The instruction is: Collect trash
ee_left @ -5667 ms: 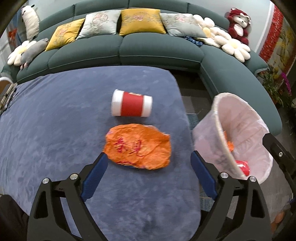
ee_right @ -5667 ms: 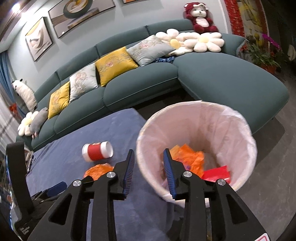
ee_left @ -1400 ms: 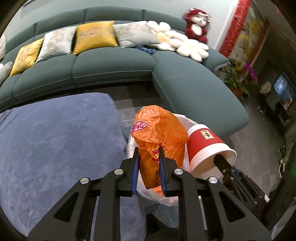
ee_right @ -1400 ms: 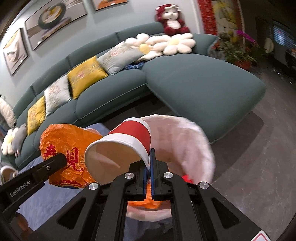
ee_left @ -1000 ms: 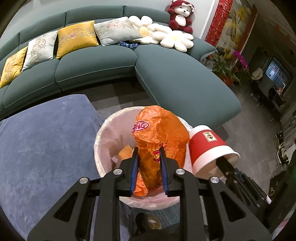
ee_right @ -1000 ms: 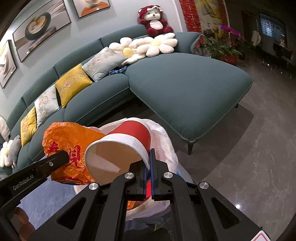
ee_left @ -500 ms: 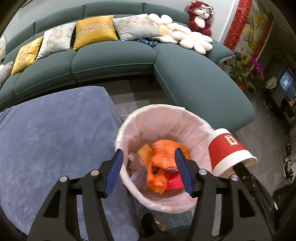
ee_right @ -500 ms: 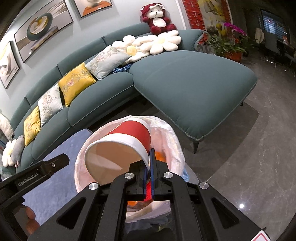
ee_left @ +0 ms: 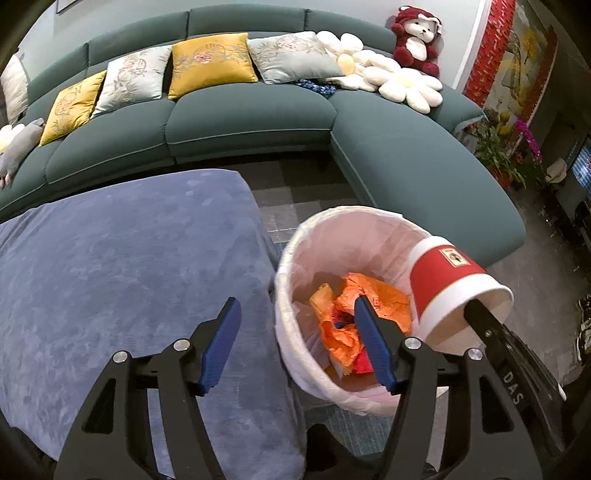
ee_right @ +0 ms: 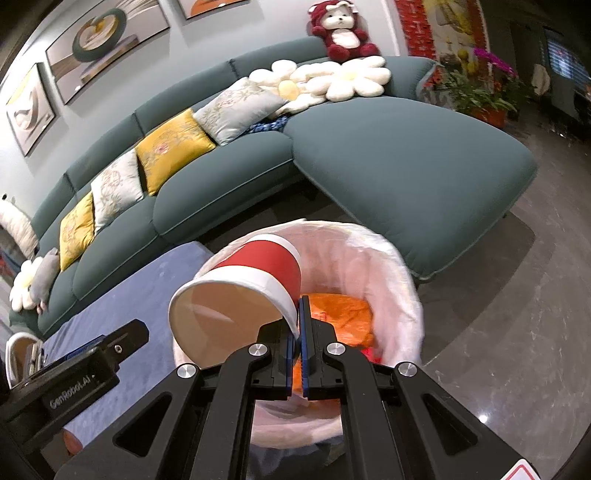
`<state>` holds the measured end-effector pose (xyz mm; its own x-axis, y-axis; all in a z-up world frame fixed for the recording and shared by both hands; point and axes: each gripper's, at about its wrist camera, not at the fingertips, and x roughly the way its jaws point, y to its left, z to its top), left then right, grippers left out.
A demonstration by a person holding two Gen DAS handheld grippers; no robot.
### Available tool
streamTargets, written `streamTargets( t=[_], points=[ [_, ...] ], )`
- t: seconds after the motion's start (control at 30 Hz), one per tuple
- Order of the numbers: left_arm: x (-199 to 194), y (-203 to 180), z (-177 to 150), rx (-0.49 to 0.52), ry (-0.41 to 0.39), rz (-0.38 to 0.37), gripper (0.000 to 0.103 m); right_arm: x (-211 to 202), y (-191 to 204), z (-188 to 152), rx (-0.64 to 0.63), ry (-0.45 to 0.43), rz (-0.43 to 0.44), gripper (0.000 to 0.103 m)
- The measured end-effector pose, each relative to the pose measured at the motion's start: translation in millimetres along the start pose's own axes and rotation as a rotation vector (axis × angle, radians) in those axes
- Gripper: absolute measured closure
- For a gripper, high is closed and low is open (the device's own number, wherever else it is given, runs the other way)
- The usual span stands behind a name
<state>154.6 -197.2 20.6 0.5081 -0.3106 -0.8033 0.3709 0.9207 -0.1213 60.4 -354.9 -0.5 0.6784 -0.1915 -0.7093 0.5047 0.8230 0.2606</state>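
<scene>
A bin with a white liner (ee_left: 295, 258) stands on the floor beside the blue-covered table (ee_left: 110, 258). An orange crumpled bag (ee_left: 376, 299) lies inside it on other trash. My left gripper (ee_left: 295, 314) is open and empty above the bin's left rim. My right gripper (ee_right: 296, 314) is shut on the rim of a red and white paper cup (ee_right: 258, 280), held tilted over the bin (ee_right: 388, 266). The cup also shows in the left wrist view (ee_left: 450, 284), at the bin's right rim. The orange bag also shows in the right wrist view (ee_right: 343, 314).
A curved green sofa (ee_left: 240, 122) with yellow and grey cushions wraps behind the table and bin. A red plush toy (ee_left: 415, 35) and flower cushions sit on it. Potted plants (ee_left: 498, 147) stand at the right. Grey tiled floor (ee_right: 517, 314) lies right of the bin.
Since a second ago my left gripper opened and the orange bag dropped into the bin. The left gripper has shifted left towards the table. The right gripper still holds the cup over the bin.
</scene>
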Motion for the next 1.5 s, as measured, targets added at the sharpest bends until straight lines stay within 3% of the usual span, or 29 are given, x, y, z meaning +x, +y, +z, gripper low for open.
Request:
streamTargets(
  t=[0.4,0.5,0.73,0.83,1.33,1.5],
  points=[
    [-6,34,-4,-0.036,0.0,0.038,0.041,2,35,-1,-0.06,-0.001,0.019,0.08],
    [-11,36,-7,-0.04,-0.004,0.035,0.041,-3,38,-3,-0.071,0.001,0.019,0.079],
    [-24,34,-12,-0.022,-0.024,0.045,0.034,-18,36,-5,-0.07,-0.01,0.009,0.076],
    [-29,31,-15,-0.007,-0.03,0.05,0.034,-28,38,-7,-0.086,-0.023,0.0,0.067],
    [-49,18,-35,0.025,-0.04,0.065,0.028,-67,32,-22,-0.165,-0.034,-0.029,0.045],
    [-53,14,-41,0.029,-0.04,0.079,0.019,-75,30,-25,-0.195,-0.025,-0.044,0.035]
  ],
)
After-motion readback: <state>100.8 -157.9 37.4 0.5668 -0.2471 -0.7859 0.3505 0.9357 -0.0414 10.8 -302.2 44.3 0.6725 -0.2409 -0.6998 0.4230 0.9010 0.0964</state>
